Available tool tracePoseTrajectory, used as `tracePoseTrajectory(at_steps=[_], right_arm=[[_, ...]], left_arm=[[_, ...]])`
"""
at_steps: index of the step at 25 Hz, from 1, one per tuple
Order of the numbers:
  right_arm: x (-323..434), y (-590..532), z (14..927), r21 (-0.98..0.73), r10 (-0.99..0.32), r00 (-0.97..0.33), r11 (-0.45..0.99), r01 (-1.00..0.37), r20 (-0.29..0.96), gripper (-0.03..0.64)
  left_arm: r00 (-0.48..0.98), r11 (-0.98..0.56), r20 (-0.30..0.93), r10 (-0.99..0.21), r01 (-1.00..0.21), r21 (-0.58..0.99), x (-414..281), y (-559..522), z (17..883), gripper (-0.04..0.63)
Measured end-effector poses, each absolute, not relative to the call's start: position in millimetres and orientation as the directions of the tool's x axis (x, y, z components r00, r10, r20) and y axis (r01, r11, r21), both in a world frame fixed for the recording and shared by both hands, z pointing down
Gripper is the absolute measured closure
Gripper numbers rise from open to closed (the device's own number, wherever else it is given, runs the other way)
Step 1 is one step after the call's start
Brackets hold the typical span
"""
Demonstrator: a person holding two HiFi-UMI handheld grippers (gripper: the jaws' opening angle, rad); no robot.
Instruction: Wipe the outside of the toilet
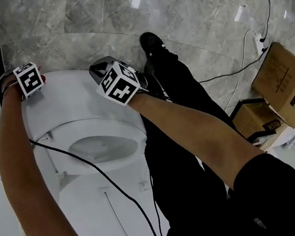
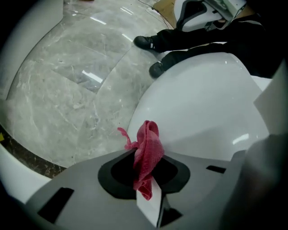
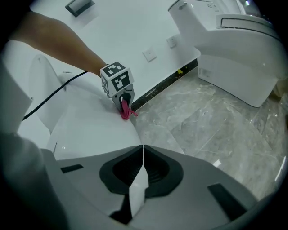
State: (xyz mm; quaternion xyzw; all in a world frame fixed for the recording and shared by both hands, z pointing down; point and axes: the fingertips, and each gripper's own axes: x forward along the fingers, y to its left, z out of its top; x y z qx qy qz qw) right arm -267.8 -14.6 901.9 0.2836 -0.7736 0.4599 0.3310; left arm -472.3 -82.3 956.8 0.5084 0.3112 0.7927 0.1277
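The white toilet (image 1: 79, 101) stands below me, its seat open over the bowl. My left gripper (image 2: 146, 155) is shut on a red cloth (image 2: 147, 150), held at the toilet's rounded front outside (image 2: 202, 103). In the right gripper view the left gripper (image 3: 123, 104) presses the red cloth (image 3: 124, 111) on the toilet's front edge (image 3: 90, 130). My right gripper (image 3: 142, 150) is shut with nothing in it and hovers over the toilet's front. In the head view the left gripper (image 1: 29, 79) is at the rim's far left and the right gripper (image 1: 103, 67) at the rim's far right.
A black cable (image 1: 107, 178) runs across the toilet. The person's black-trousered legs and shoe (image 1: 151, 43) stand right of it on the grey marble floor (image 1: 197, 15). Cardboard boxes (image 1: 285, 82) sit at the right. A second toilet (image 3: 234, 45) stands by the white wall.
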Motion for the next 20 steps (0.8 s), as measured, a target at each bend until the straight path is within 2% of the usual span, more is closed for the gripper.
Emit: tracePoseTrajectory(at_steps=[10,14,20], right_arm=[[-211.8,31.4,927.2,-0.498,-0.051,-0.555,0.378,-0.780,0.830,0.583],[-187.9,56.6,935.6,-0.491,0.002,-0.531,0.383,-0.782,0.847,0.583],[-160.2,98.4,950.3,-0.489,0.081,-0.500,0.393,-0.779,0.862,0.583]], left_arm=[[-0.466,-0.754,0.713,0.524,0.136,0.643,-430.3,-41.2,979.6,0.514],[-0.437,-0.749,0.736,0.517,0.186,0.637,-390.5,-14.4,996.6,0.514],[-0.389,-0.672,0.712,0.585,0.259,0.694,-313.5,66.7,1008.1,0.515]])
